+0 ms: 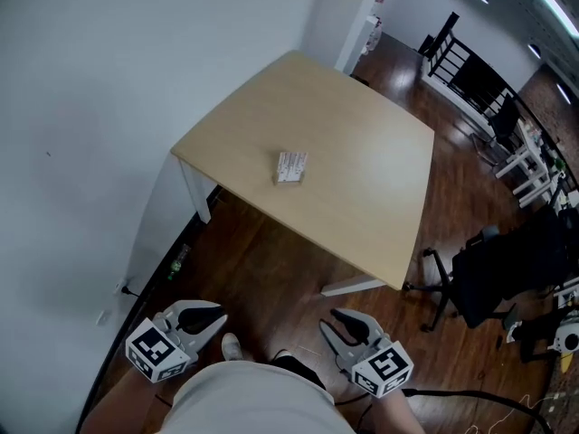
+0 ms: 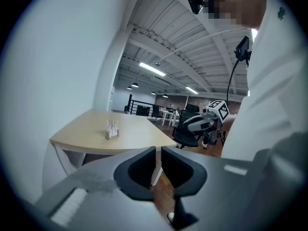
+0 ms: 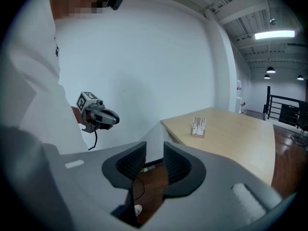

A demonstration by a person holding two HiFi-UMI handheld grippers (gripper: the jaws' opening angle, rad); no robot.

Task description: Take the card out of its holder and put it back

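Head view: the card holder (image 1: 291,167) stands on the tabletop (image 1: 380,215), well ahead of both tools, neither clearly nearer. Your left tool (image 1: 217,319) shows a slit, your right tool (image 1: 330,324) a wider gap; both are empty.

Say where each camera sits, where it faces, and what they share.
Head view: on the person's head, steeply down at table and card holder; torso, left gripper, right gripper show below.
Left gripper view: on the left gripper, along its empty jaws toward the table; right gripper and torso at right.
Right gripper view: on the right gripper, along its empty jaws toward the table; left gripper and torso at left.
Shared: all three see the card holder on the table.
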